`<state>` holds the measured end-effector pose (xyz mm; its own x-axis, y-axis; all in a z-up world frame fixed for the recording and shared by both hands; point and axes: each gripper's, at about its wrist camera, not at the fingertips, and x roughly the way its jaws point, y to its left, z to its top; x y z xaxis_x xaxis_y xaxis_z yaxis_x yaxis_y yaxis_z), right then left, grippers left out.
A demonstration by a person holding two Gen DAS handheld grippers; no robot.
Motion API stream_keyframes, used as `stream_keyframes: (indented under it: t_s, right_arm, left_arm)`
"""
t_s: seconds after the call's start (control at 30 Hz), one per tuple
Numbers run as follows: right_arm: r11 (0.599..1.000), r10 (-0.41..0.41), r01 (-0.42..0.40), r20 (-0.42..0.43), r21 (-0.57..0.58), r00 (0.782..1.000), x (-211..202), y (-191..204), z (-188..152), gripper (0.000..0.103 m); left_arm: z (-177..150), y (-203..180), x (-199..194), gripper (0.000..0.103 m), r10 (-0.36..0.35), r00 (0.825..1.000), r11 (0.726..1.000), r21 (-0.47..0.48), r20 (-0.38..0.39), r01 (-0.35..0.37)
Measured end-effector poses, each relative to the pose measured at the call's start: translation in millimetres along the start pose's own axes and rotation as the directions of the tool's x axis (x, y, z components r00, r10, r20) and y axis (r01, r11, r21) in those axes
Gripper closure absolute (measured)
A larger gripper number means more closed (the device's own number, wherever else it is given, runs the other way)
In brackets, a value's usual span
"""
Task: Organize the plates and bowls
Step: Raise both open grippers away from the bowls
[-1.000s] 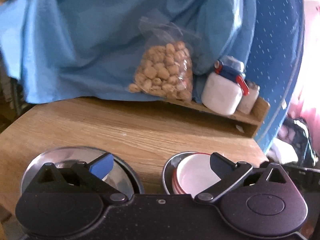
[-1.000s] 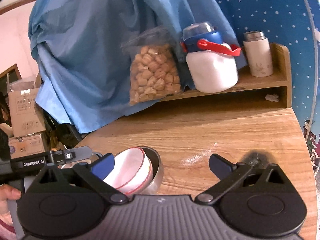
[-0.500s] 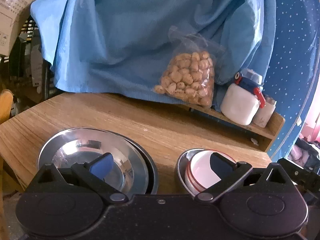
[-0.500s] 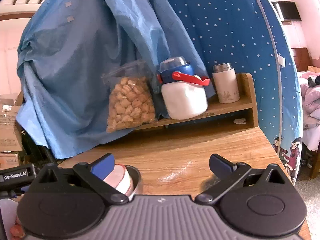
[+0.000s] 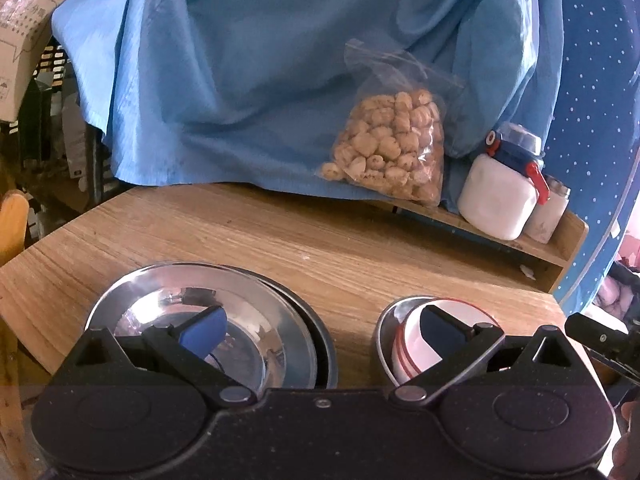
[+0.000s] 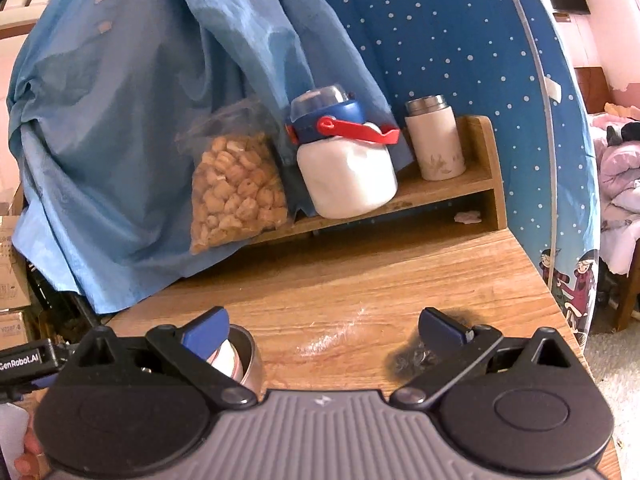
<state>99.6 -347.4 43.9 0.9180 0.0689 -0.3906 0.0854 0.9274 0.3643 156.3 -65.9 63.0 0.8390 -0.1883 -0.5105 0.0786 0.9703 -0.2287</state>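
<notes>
we back both grippers away | left gripper (image 5: 320, 330) and right gripper (image 6: 323, 327) released, empty | plates (image 5: 208, 320) and bowls (image 5: 404, 320) now stacked, sorting looks nearly done

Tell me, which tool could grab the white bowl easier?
Probably left. The left tool faces the red-rimmed white bowl directly; the right tool sees it only at its left edge.

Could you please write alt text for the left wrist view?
Open left tongs hover over a wooden table, above stacked round steel plates and white red-rimmed bowls nested in a steel bowl. Behind, a clear bag of beige snacks leans on blue cloth.
</notes>
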Motion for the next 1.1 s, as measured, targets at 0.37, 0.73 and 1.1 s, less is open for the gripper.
stream_keyframes:
  t_s: [0.37, 0.73, 1.1]
  right_arm:
    - [1.000, -0.018, 0.018, -0.054, -0.012, 0.998, 4.2, 2.6, 0.3, 0.000]
    - [0.998, -0.007, -0.001, -0.127, -0.066, 0.992, 6.9, 10.1, 13.7, 0.000]
    - [0.989, -0.039, 0.012, -0.185, -0.145, 0.982, 17.5, 19.9, 19.5, 0.000]
  left_arm:
    - [2.4, -4.7, 7.5, 0.001, -0.006, 0.999, 0.998, 0.056, -0.038, 0.008]
    - [17.9, 5.4, 12.0, 0.001, -0.014, 0.996, 0.992, 0.124, -0.089, 0.025]
    - [29.1, -5.7, 27.7, 0.001, -0.022, 0.992, 0.957, 0.285, -0.122, 0.056]
